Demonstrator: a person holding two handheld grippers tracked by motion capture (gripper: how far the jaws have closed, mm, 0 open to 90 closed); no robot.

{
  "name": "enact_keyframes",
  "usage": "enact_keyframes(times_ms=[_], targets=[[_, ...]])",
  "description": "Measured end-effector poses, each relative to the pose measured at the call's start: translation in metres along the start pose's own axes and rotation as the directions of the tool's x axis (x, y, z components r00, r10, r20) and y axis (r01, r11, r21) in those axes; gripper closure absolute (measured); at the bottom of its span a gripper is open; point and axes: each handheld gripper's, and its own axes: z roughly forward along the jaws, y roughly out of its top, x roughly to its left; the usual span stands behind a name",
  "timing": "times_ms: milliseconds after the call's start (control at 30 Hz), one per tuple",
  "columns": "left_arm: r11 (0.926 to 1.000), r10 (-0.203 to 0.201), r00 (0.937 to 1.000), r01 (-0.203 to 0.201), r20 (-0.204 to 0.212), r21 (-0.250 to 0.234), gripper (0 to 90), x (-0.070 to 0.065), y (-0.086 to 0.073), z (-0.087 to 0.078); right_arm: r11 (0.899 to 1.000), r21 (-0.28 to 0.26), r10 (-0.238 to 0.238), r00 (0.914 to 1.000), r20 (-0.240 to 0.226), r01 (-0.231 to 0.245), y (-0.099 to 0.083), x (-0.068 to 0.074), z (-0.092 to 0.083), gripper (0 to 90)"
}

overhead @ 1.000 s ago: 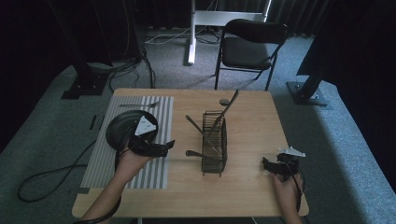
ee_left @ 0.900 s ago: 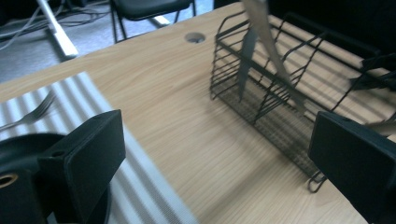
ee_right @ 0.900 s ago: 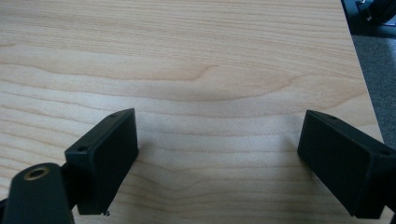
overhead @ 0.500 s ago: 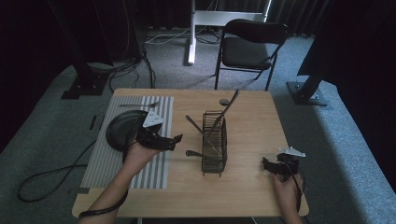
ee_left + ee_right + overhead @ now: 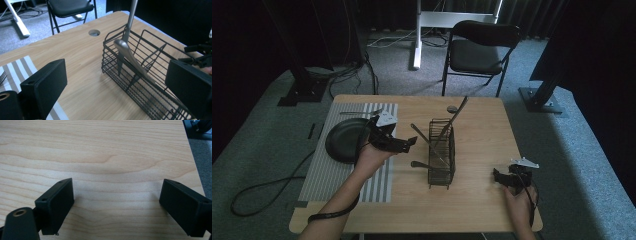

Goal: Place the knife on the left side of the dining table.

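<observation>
Right gripper [image 5: 501,176]: rests low at the near right of the table [image 5: 482,145], jaws spread wide over bare wood, holding nothing; it sits where it sat a second ago.
Left gripper [image 5: 412,143]: jaws wide apart and empty; over the last second it has travelled from above the striped placemat [image 5: 324,172] rightward, and now hovers just short of the wire basket [image 5: 442,150].
Utensil handle [image 5: 130,56]: a silver handle leans out over the basket's near rim, lying between the open jaws in the left gripper view, not yet touched.
Basket contents: several utensils stand tilted inside; one long one [image 5: 457,115] slants up toward the far side.
Black plate [image 5: 343,142]: left behind on the placemat, a fork [image 5: 357,113] beyond it.
Meaning: judging by the approach, the left gripper is lining up to pluck a utensil from the basket; closing comes next.
</observation>
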Motion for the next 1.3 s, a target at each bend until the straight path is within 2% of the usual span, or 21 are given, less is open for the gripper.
enact_keyframes(times_ms=[67,100,233,367,400,567,600,700,767,833,967,1033,1200,1300], targets=[[1.0000,-0.006,0.9998,0.006,0.019,-0.005,4.5,0.000,0.002,0.002,1.000,0.000,0.000,1.0000,0.000,0.000,0.000,0.000,0.000,11.5],[0.9999,-0.008,0.9998,0.009,0.015,-0.011,8.2,0.000,0.004,0.004,1.000,0.000,0.000,1.0000,0.000,0.000,0.000,0.000,0.000,11.5],[0.9998,-0.012,0.9998,0.013,0.018,-0.014,13.7,-0.001,0.006,0.008,1.000,0.000,0.000,1.0000,0.000,0.000,0.000,0.000,0.000,11.5],[0.9994,-0.034,0.9992,0.034,0.020,-0.010,19.8,0.001,0.008,0.015,1.000,0.000,0.000,1.0000,0.000,0.000,0.000,0.000,0.000,11.5],[0.9987,-0.051,0.9984,0.051,0.022,0.005,20.3,0.002,0.009,0.018,1.000,0.000,0.000,1.0000,0.001,0.000,0.000,0.000,0.000,11.6],[0.9974,-0.072,0.9971,0.072,0.027,0.004,36.6,0.004,0.007,0.021,1.000,0.001,0.002,1.0000,0.001,-0.002,0.000,0.000,0.000,11.6],[0.9961,-0.088,0.9949,0.088,0.048,0.000,41.3,0.006,0.007,0.022,1.000,0.001,0.002,1.0000,0.001,-0.002,0.000,0.000,0.000,11.6],[0.9967,-0.081,0.9953,0.081,0.053,0.001,47.7,0.005,0.007,0.022,1.000,0.001,0.002,1.0000,0.001,-0.002,0.000,0.000,0.000,11.7],[0.9971,-0.076,0.9944,0.076,0.074,0.004,48.5,0.006,0.008,0.023,1.000,0.001,0.002,1.0000,0.001,-0.002,0.000,0.000,0.000,11.7],[0.9968,-0.079,0.9936,0.080,0.081,0.000,53.5,0.005,0.008,0.024,1.000,0.001,0.002,1.0000,0.001,-0.002,0.000,0.000,0.000,11.7],[0.9984,-0.054,0.9948,0.055,0.087,-0.014,66.6,-0.001,0.008,0.024,1.000,0.000,0.001,1.0000,0.001,-0.001,0.000,0.000,0.000,11.7],[0.9992,-0.034,0.9960,0.035,0.083,-0.016,67.3,-0.001,0.008,0.023,1.000,0.000,0.001,1.0000,0.001,-0.001,0.000,0.000,0.000,11.7],[0.9984,-0.043,0.9943,0.046,0.098,-0.033,70.8,-0.001,0.007,0.021,1.000,0.000,0.001,1.0000,0.001,-0.001,0.000,0.000,0.000,11.7],[0.9969,-0.063,0.9879,0.069,0.142,-0.038,74.3,-0.002,0.007,0.018,1.000,0.000,0.001,1.0000,0.001,-0.001,0.000,0.000,0.000,11.7]])
